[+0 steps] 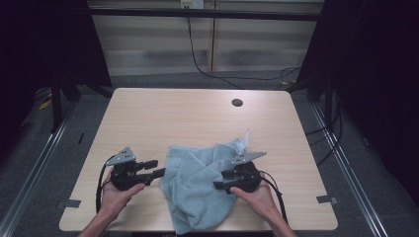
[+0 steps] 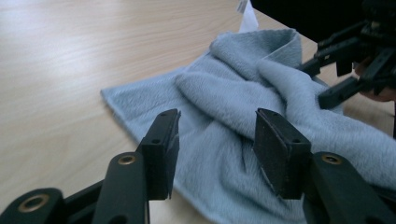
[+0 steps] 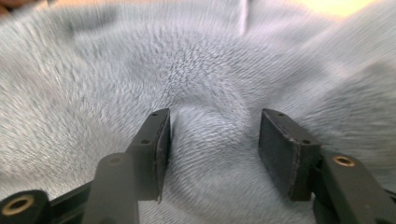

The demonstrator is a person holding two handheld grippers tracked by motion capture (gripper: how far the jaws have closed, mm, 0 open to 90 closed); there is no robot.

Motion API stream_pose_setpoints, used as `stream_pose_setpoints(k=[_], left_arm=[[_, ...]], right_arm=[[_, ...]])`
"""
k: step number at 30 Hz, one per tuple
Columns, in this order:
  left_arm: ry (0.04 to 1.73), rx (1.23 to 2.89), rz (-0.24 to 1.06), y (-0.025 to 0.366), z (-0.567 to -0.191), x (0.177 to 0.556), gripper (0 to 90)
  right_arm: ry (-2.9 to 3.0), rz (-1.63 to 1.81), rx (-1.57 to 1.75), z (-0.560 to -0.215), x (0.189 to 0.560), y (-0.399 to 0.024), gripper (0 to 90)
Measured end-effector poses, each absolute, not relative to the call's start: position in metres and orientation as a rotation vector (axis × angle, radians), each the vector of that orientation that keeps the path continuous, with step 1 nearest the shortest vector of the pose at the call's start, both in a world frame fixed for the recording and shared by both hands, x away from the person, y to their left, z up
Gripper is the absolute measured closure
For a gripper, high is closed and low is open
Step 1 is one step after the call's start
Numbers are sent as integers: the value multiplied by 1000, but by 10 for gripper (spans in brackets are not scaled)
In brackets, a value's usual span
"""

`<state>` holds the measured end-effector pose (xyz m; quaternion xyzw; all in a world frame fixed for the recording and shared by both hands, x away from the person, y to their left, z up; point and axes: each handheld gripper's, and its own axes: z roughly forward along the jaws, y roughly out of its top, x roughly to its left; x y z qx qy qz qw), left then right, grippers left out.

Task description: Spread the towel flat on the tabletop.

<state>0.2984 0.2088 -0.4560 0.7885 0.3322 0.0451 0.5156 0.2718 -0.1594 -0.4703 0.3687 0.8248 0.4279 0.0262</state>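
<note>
Your left gripper (image 1: pixel 159 168) sits at the towel's left edge w/ jaws apart, nothing pinched; in the left gripper view the pads (image 2: pixel 161 154) straddle the near edge of the cloth w/o pressing it. Your right gripper (image 1: pixel 221 181) rests over the towel's right side, jaws also apart; in the right gripper view a soft ridge of fabric rises between the pads (image 3: pixel 289 151), but they don't squeeze it. The light blue towel (image 1: pixel 197 187) lies rumpled on the near-centre of the wooden table (image 1: pixel 163 113), bunched in folds, its white tag (image 1: pixel 245 138) sticking up at the far right corner, and the near end drooping over the table's front edge. Looks like you're at the grab stage of spreading or folding it. Next move prob. needs each gripper closing on an edge or corner, single layer only, then pulling apart to flatten.
</note>
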Motion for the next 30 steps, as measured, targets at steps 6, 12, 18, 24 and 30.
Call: stream_pose_setpoints(k=[6,12,18,24,30], left_arm=[[810,1901,98,188,-453,327,524],[846,1952,67,159,-471,354,476],[856,2019,-2,145,-493,357,333],[858,2053,-33,129,-503,356,292],[736,2097,-37,119,-506,346,582]], right_arm=[[2412,1413,1142,-446,285,-178,456],[2380,1318,1123,-440,321,-176,479],[2432,1183,1241,-480,352,-166,325],[2365,1214,1252,-503,345,-164,259],[2396,1108,1203,-502,337,-154,302]])
